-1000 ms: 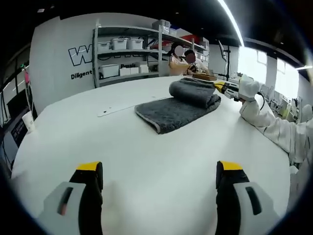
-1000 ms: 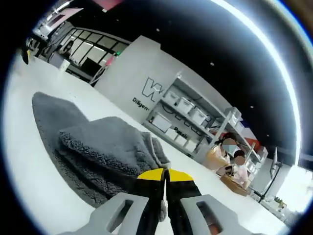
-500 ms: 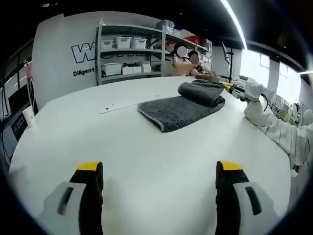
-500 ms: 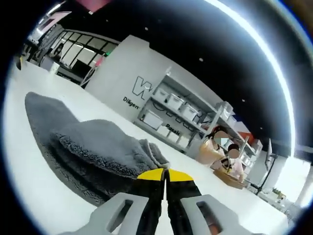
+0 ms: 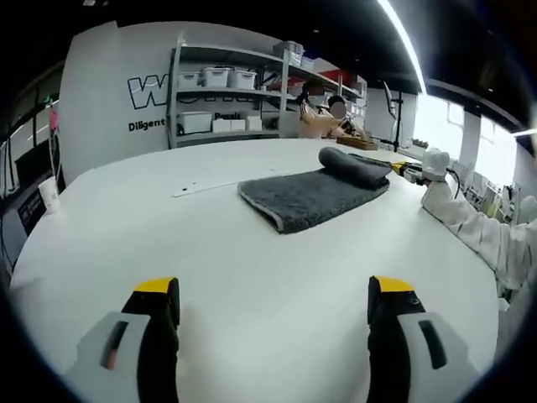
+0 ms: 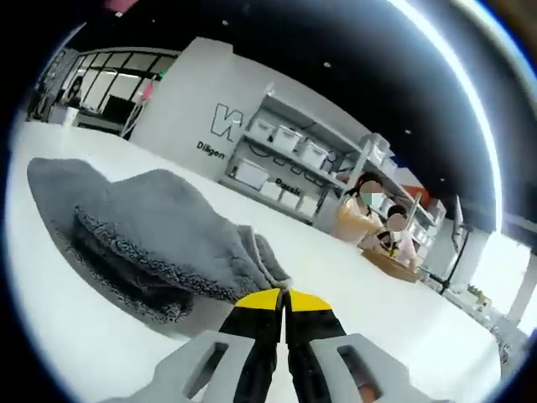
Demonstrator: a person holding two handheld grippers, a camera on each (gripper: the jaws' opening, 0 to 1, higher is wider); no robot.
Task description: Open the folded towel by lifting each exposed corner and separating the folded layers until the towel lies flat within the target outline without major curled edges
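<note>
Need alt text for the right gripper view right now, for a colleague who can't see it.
The right gripper, fingers shut on a corner of the grey towel, holds a folded layer up above the white table. Behind stand shelves with bins, and two seated people.

Since a second ago my right gripper (image 6: 284, 304), jaws pinched on the towel (image 5: 315, 191) edge, has pulled the folded top layer lower and farther toward the far right. In the left gripper view the rolled hump on the towel went from a tall bundle to a low thin roll at the far-right edge, with more flat grey surface exposed. In the right gripper view the fold now sags flatter against the counter (image 5: 252, 269).
</note>
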